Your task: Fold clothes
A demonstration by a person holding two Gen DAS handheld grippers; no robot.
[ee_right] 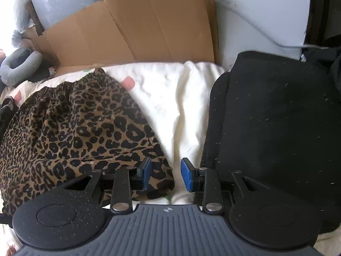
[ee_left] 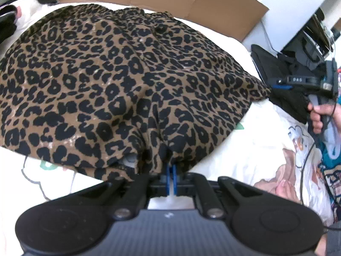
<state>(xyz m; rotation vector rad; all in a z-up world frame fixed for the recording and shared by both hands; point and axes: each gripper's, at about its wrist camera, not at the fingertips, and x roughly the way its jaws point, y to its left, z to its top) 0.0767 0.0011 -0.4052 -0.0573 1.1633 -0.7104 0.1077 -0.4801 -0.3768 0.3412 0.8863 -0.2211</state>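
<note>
White bedding (ee_right: 170, 98); leopard garment (ee_left: 127, 81) hem pinched, left gripper (ee_left: 171, 170).

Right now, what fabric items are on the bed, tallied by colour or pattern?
Leopard print: 1, the garment, pinched at its hem by the left gripper
Black: 1, the black item, beside the open right gripper
White: 1, the bedding
Total: 3
</note>
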